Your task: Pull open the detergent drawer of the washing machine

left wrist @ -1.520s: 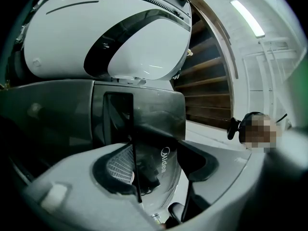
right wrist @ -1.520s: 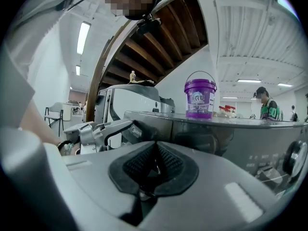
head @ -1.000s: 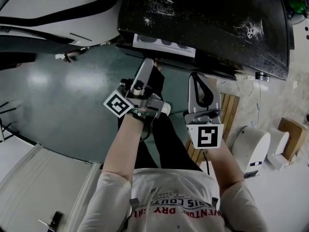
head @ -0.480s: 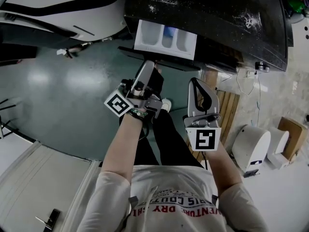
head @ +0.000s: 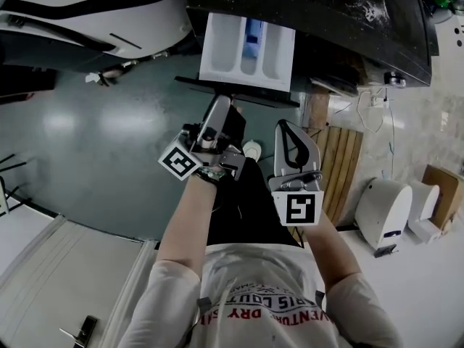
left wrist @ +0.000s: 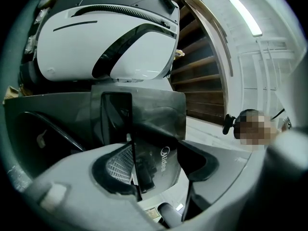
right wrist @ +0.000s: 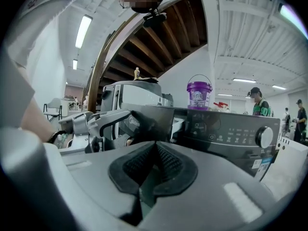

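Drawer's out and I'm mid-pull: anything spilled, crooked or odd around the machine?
Yes: white powdery specks lie scattered on the washing machine's dark top, possibly spilled detergent. The detergent drawer itself looks straight and intact.

**Detergent drawer (head: 246,46) stands far out of the washing machine (head: 348,9)**

The drawer juts well out from the machine's front, at the left end of the control panel (right wrist: 226,129). Seen from above, its white tray holds three long compartments side by side. The middle one carries a blue insert (head: 251,36). A dark, glossy front panel (left wrist: 163,124) with the maker's logo closes the outer end. The machine is dark, with white specks on its flat top and a round dial (right wrist: 263,137) at the panel's right.
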{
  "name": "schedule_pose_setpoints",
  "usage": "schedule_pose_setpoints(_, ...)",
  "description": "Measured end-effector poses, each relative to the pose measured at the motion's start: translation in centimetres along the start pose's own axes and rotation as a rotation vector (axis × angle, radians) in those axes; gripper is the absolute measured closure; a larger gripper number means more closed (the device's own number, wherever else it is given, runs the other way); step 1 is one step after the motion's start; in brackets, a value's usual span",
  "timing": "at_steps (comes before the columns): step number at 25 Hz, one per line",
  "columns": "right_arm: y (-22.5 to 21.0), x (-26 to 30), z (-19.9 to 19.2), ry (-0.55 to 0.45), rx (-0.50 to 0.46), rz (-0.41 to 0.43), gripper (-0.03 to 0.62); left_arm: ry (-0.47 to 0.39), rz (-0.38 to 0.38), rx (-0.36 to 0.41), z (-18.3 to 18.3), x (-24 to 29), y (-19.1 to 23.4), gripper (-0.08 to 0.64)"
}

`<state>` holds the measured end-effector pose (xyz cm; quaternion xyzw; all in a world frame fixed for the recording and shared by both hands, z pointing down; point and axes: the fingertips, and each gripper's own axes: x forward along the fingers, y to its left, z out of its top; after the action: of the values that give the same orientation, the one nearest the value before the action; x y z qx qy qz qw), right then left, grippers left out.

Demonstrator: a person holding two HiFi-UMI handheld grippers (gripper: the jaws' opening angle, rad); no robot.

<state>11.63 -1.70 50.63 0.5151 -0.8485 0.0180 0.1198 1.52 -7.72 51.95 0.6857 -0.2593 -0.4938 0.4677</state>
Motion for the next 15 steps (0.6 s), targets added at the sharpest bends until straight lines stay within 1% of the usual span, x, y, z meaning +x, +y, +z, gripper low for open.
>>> schedule_pose_setpoints(2, 0.3, -0.7, -0.3, 0.016, 0.041, -0.023, 0.601, -0.003, 0.006, -0.008, -0.3, -0.8, -0.3, 0.279)
schedule_pose_setpoints(4, 0.8, -1.5, -0.5, 0.04, 0.064, -0.027, 0.601, -0.004, 0.012, -0.008, -0.5, -1.4, -0.6, 0.279)
schedule_pose_setpoints(6, 1.1, -1.9, -0.4, 0.036, 0.058, -0.029, 0.601, -0.003, 0.011, -0.004, -0.5, -1.6, -0.9, 0.279)
schedule_pose_setpoints(9, 1.4, -2.8, -0.6, 0.034, 0.02, -0.044, 0.601, -0.003, 0.007, -0.005, -0.6, -1.8, -1.1, 0.282)
schedule_pose_setpoints(15, 2.2, -4.6, -1.2, 0.043, -0.005, -0.067, 0.601, -0.005, 0.016, -0.013, -0.7, -1.9, -1.1, 0.282)
